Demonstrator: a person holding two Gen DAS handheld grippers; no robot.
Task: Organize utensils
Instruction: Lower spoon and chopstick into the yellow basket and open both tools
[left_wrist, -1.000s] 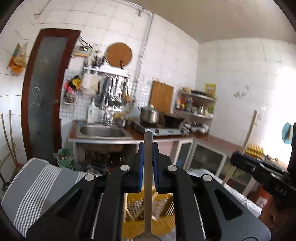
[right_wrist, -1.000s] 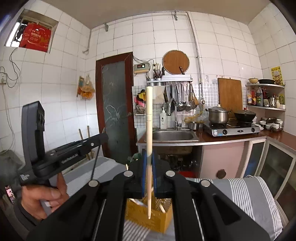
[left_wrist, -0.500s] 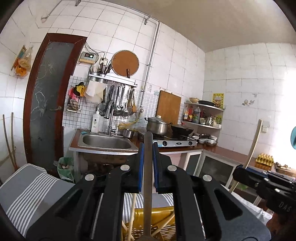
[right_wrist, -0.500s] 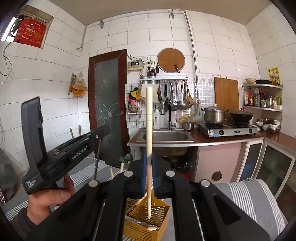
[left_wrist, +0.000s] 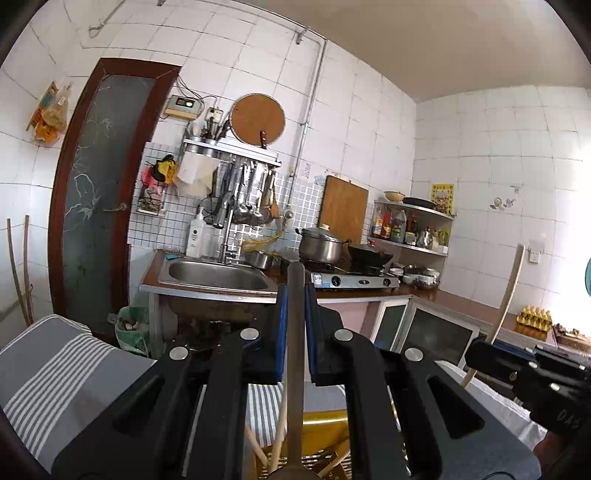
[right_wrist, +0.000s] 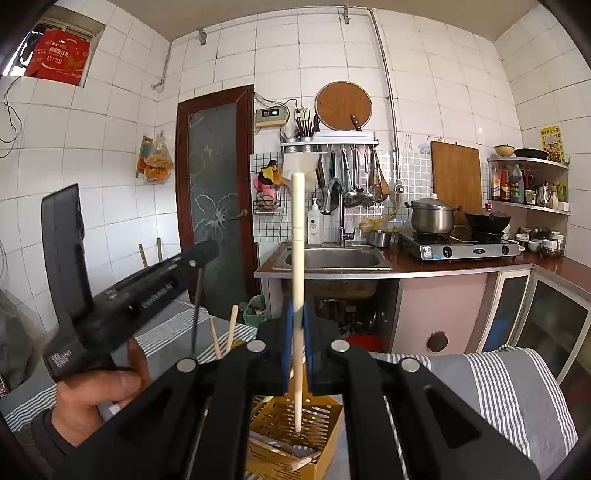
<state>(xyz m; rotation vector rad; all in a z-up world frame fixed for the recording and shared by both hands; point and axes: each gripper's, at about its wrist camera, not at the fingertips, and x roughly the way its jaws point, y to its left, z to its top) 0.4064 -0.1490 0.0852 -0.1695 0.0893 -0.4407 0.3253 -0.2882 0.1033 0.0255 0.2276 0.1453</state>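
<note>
Midway, I judge: some chopsticks (right_wrist: 232, 328) already stand in the yellow basket (right_wrist: 295, 424); left gripper (left_wrist: 295, 332) clamps a metal utensil (left_wrist: 295, 295), right gripper (right_wrist: 297, 343) clamps a pale chopstick (right_wrist: 298, 229) upright over the basket at 6 o'clock

White-tiled walls (right_wrist: 424, 74) enclose a kitchen whose steel sink (right_wrist: 332, 258) is the landmark: a dark glass door (right_wrist: 214, 192) stands to its left, a gas stove (right_wrist: 465, 249) with a pot (right_wrist: 432, 216) to its right, hanging ladles (right_wrist: 354, 181) above it, and a corner shelf (right_wrist: 528, 184) beyond the stove.
</note>
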